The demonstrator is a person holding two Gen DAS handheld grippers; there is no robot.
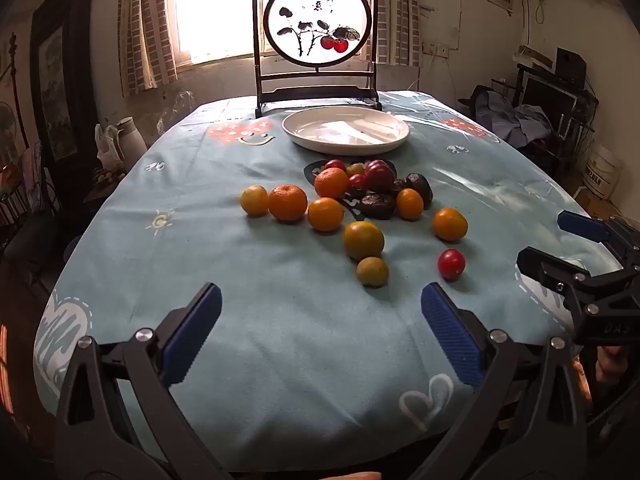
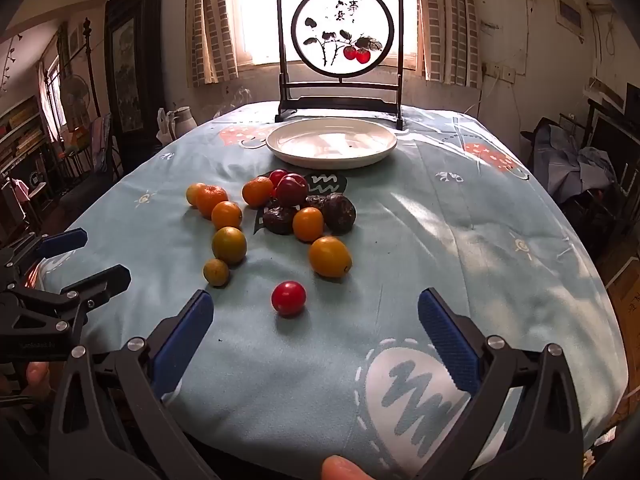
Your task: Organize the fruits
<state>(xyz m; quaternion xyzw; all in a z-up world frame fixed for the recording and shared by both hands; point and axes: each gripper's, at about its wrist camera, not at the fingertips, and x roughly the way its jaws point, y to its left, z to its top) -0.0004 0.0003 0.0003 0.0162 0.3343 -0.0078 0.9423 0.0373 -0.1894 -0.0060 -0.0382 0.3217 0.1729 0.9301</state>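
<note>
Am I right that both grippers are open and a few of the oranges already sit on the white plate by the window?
Not quite. The white plate holds no fruit; the right wrist view shows it bare, and the oranges all lie on the blue tablecloth in front of it. The rest is right: the left gripper and the right gripper are both open.

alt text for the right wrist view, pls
Open right gripper hovers over a blue tablecloth, nearest a lone red cherry tomato. Beyond lie scattered oranges and dark fruits, then an empty white plate. The open left gripper shows at left.
</note>
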